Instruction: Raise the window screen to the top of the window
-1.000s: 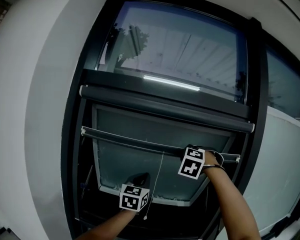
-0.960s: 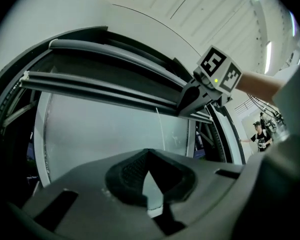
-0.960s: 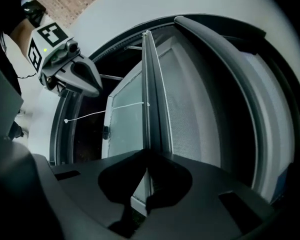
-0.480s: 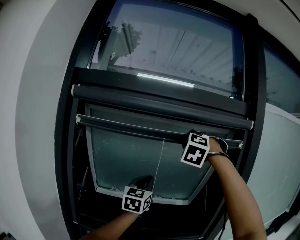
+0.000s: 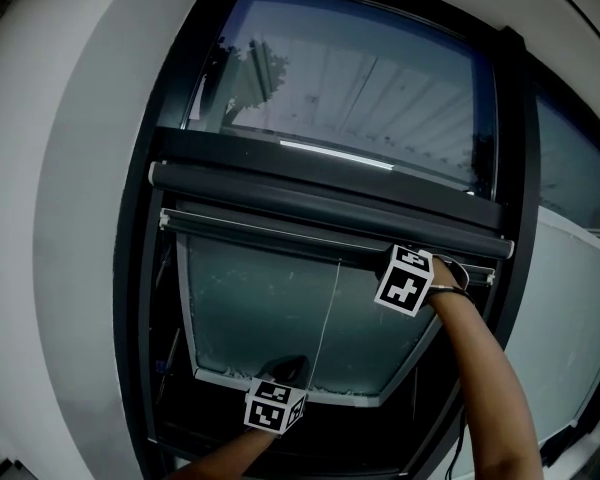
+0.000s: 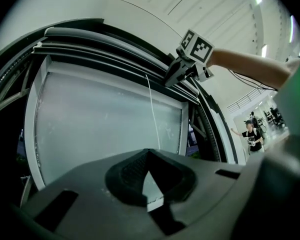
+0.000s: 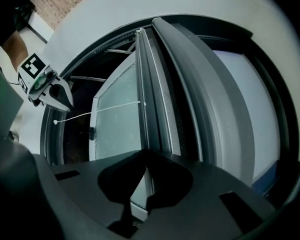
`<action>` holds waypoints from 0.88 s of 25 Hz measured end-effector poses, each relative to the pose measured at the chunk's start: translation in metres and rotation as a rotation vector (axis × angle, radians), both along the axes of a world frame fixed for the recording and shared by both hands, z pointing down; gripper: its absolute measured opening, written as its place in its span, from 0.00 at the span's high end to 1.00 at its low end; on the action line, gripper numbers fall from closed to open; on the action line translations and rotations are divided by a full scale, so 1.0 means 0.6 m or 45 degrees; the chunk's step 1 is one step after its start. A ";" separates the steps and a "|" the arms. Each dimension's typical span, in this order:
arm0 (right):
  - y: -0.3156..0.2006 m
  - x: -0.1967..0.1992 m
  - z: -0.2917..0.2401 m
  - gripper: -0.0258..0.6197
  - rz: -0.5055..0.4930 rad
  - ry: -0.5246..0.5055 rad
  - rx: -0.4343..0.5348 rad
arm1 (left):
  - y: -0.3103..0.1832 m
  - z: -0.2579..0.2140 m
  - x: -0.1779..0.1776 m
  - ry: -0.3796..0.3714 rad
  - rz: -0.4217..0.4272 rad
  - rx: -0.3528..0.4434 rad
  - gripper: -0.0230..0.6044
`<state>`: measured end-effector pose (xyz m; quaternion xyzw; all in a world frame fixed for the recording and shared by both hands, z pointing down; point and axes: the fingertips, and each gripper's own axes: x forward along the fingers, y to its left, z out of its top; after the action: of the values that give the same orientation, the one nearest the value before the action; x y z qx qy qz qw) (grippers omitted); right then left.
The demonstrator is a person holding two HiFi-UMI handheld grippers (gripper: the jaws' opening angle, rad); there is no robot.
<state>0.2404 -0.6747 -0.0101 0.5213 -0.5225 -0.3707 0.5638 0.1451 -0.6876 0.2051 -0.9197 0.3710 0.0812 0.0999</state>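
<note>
Both grippers have their jaws closed with nothing between them. Right gripper (image 7: 146, 156) has its tips at the right end of the window screen's bottom bar (image 5: 280, 233), which lies just under the roller housing (image 5: 310, 200) about halfway up the window, so almost no screen is out. Pull cord (image 5: 327, 318) hangs from the bar's middle. Left gripper (image 6: 148, 154) hovers low before the lower pane (image 5: 250, 308), near the cord's end, well apart from the bar

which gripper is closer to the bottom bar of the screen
Right. The right gripper is up at the bottom bar, near its right end; the left gripper is well below the bar, clear of it.
</note>
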 end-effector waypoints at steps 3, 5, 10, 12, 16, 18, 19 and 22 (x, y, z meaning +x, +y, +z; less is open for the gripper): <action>-0.002 -0.001 -0.015 0.93 -0.003 -0.021 0.034 | -0.002 0.005 -0.008 0.002 -0.008 -0.011 0.96; -0.002 -0.002 -0.018 0.93 -0.006 -0.031 0.043 | -0.001 0.008 -0.012 0.003 -0.012 -0.018 0.96; 0.000 -0.001 -0.033 0.92 -0.022 -0.055 0.107 | 0.008 0.017 -0.007 -0.004 -0.005 -0.025 0.96; 0.003 -0.001 -0.049 0.92 -0.032 -0.058 0.174 | 0.011 0.021 -0.003 -0.010 0.000 -0.030 0.96; 0.008 -0.003 -0.066 0.92 -0.040 0.002 0.219 | 0.015 0.027 -0.001 -0.019 0.003 -0.039 0.96; 0.007 -0.005 -0.066 0.92 -0.047 0.012 0.225 | 0.017 0.030 -0.004 -0.016 0.001 -0.046 0.96; 0.008 -0.005 -0.065 0.92 -0.050 0.010 0.235 | 0.018 0.032 -0.006 -0.015 -0.001 -0.049 0.96; 0.011 -0.004 -0.058 0.91 -0.053 -0.015 0.221 | 0.020 0.040 -0.013 -0.015 -0.006 -0.057 0.96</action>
<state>0.2381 -0.6682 -0.0452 0.5595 -0.5025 -0.4229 0.5056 0.1373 -0.6754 0.2293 -0.9212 0.3743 0.0673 0.0816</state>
